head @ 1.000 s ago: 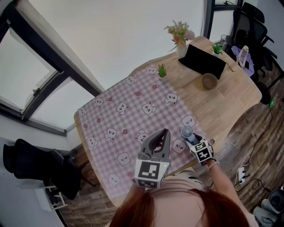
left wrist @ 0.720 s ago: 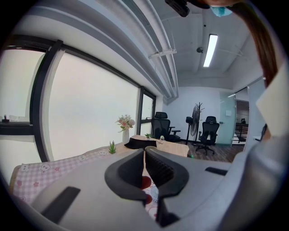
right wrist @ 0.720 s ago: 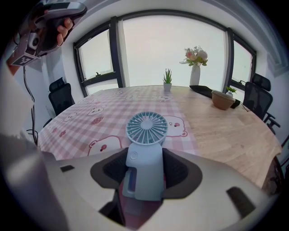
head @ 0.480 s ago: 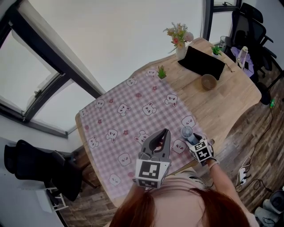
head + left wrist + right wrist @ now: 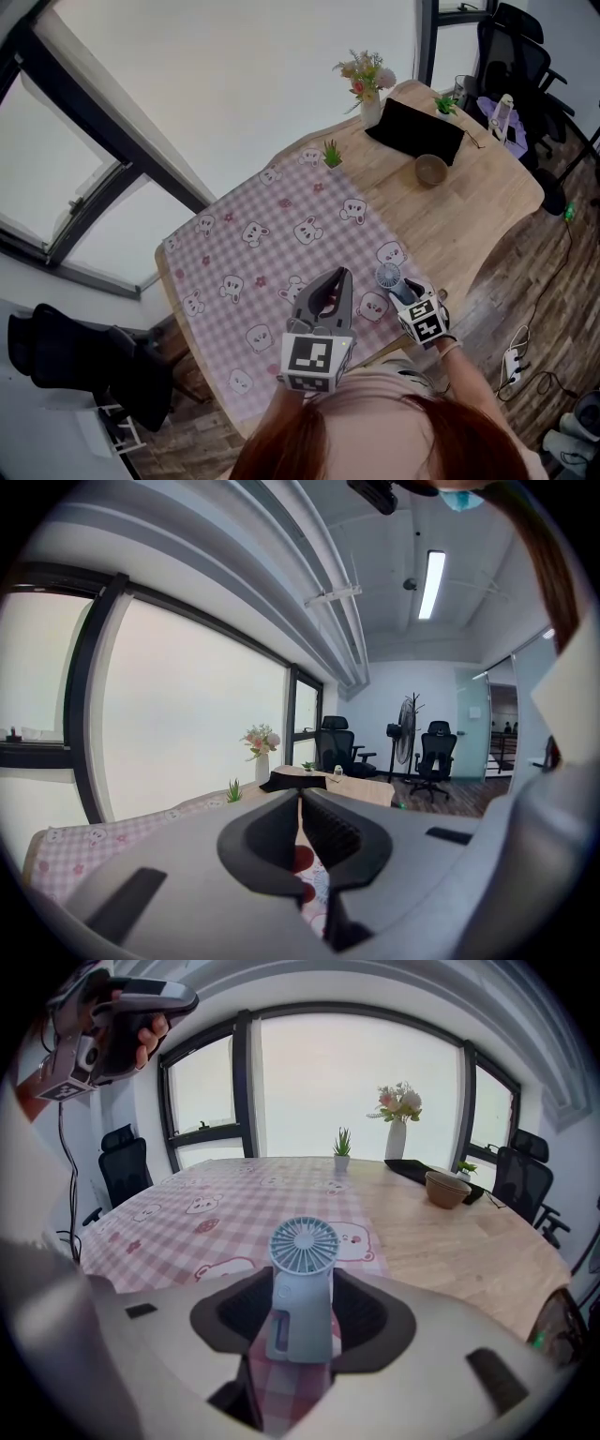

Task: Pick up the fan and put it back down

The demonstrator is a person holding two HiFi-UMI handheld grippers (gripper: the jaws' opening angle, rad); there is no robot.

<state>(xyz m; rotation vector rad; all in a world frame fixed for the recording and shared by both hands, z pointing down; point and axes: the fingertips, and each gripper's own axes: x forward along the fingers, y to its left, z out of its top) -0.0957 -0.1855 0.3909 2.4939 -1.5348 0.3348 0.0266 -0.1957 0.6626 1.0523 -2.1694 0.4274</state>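
Observation:
A small pale-blue hand fan (image 5: 304, 1269) stands upright between the jaws of my right gripper (image 5: 302, 1299), its round grille above them. The jaws have just been closing and both pads press on its handle. The fan (image 5: 388, 276) hangs just above the pink checked tablecloth (image 5: 272, 234) near the table's front edge, in the right gripper (image 5: 399, 292). My left gripper (image 5: 342, 275) hovers over the cloth to the left of the fan, shut with nothing in it. In its own view the left gripper (image 5: 300, 797) has its tips together.
On the bare wooden table (image 5: 478, 206) beyond the cloth are a brown bowl (image 5: 430, 170), a dark flat pad (image 5: 414, 131), a vase of flowers (image 5: 366, 80) and a small green plant (image 5: 331, 153). Office chairs (image 5: 511, 52) stand at the far right.
My right gripper has risen slightly with the fan in its jaws. The left gripper has kept its place. The head view has shifted a little.

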